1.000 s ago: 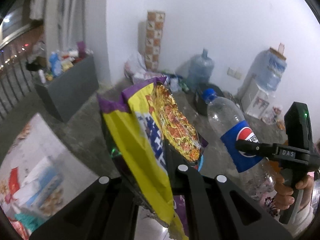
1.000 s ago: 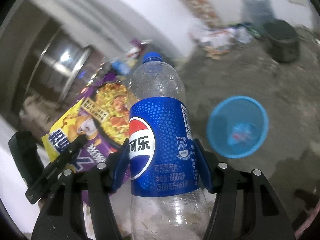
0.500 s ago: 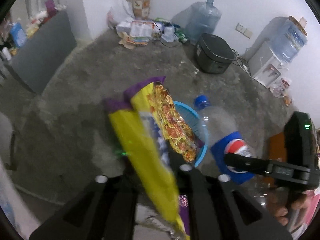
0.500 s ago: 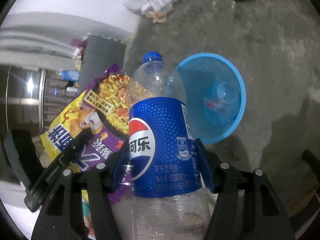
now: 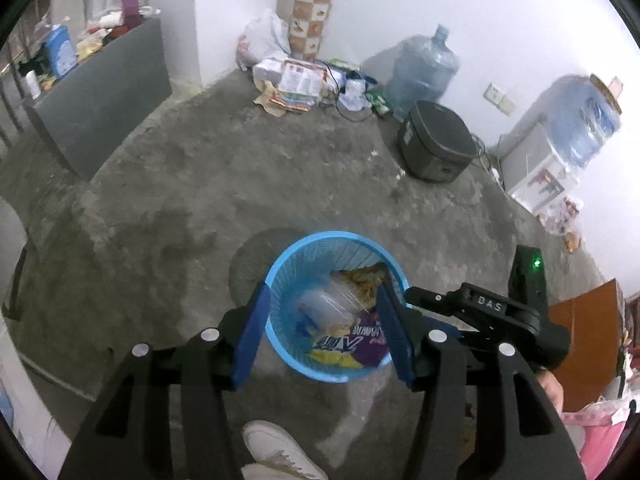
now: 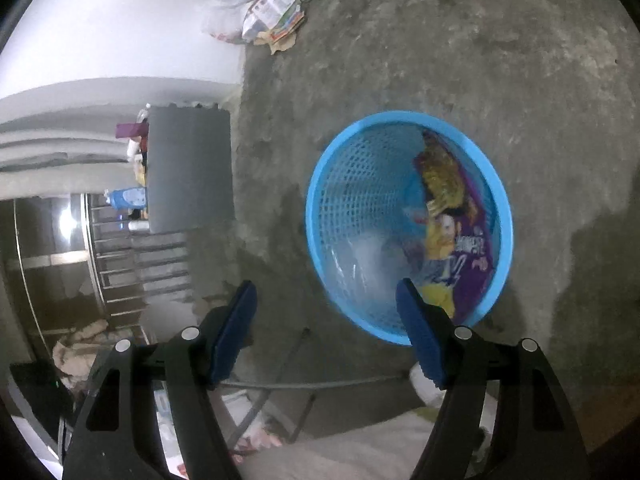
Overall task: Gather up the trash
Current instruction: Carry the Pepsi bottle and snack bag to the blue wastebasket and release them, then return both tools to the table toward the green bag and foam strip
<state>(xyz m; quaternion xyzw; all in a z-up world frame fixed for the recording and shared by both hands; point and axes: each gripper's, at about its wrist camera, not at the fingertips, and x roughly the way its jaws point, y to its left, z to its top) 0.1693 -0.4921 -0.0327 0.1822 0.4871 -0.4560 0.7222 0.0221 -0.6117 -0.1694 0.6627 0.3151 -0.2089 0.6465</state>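
1. Left wrist view: left claw is spread wide and empty, hanging right above the blue basket on the concrete floor. The snack bag and a blurred clear bottle lie inside the basket. The right claw's body sits just beside it, on the right.
2. Same view: a white shoe is near the basket base. Risk: a step forward kicks the basket and tips the light trash out.
3. Right wrist view: right claw is apart, nothing between the pads; its right pad overlaps the basket rim in frame. The snack bag leans on the far wall and the bottle is a pale smear low in the basket.
4. Risk: if the claw swings away low, a finger could catch the rim and drag the basket.
5. More trash is piled by the wall, well apart, so the job likely isn't finished.
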